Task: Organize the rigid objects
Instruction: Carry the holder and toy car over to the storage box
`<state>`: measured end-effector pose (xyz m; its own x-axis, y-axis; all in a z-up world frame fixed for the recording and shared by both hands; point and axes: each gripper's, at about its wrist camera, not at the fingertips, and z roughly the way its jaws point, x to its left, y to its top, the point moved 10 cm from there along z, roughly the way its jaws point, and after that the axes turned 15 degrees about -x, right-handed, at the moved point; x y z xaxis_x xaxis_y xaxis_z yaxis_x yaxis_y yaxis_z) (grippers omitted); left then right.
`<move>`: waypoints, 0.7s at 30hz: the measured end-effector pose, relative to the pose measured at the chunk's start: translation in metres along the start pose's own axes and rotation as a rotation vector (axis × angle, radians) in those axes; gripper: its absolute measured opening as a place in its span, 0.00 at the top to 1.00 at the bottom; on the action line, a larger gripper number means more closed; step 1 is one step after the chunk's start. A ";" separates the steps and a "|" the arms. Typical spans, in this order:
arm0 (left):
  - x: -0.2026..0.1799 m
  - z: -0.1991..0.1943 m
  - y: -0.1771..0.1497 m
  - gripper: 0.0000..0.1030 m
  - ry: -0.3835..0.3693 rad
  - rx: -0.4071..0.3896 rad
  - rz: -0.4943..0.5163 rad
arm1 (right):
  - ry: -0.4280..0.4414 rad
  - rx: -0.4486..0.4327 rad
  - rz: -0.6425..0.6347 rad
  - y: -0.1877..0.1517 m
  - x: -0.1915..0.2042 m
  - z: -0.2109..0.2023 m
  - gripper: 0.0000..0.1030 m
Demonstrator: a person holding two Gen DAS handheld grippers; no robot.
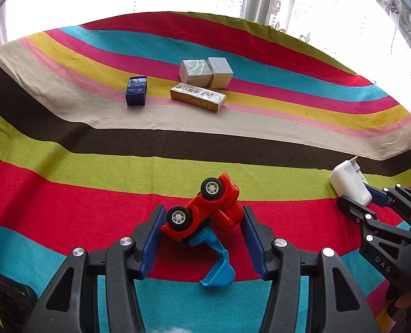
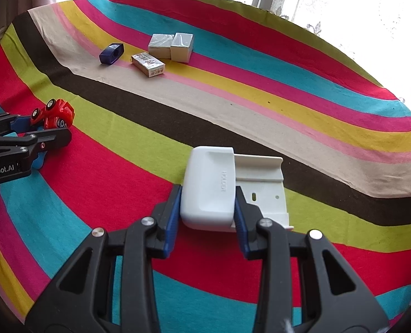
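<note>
A red toy digger [image 1: 205, 208] with a blue scoop [image 1: 216, 263] lies on its side between the fingers of my left gripper [image 1: 202, 216], which close on its body. It also shows in the right wrist view [image 2: 54, 115]. My right gripper [image 2: 208, 197] is shut on a white plastic holder [image 2: 211, 188], low over the striped cloth. That holder also shows in the left wrist view [image 1: 349, 184]. Farther back lie a blue box [image 1: 136, 90], a gold carton [image 1: 197, 97] and two grey boxes [image 1: 205, 72].
The striped cloth [image 1: 94, 194] covers the whole table. A dark remote [image 1: 11, 302] lies at the near left edge. A bright window with lace curtains stands behind the table's far edge. My right gripper shows at the right of the left wrist view [image 1: 360, 202].
</note>
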<state>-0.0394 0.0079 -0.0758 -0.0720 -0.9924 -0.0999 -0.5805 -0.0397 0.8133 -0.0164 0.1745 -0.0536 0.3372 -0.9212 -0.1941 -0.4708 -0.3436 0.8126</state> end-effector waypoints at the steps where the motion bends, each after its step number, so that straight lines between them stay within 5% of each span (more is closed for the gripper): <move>1: 0.000 0.000 0.000 0.47 0.001 0.001 0.001 | 0.004 -0.002 0.001 0.000 0.000 0.000 0.62; 6: 0.000 0.001 0.001 0.47 0.000 0.001 0.002 | 0.031 -0.029 0.151 0.004 -0.005 -0.021 0.62; 21: -0.008 -0.027 -0.007 0.47 -0.036 -0.003 -0.020 | 0.032 -0.047 0.218 -0.016 -0.011 -0.096 0.62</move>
<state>-0.0125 0.0133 -0.0651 -0.0889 -0.9866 -0.1366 -0.5796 -0.0603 0.8127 0.0653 0.2074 -0.0116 0.2581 -0.9661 0.0060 -0.4968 -0.1273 0.8585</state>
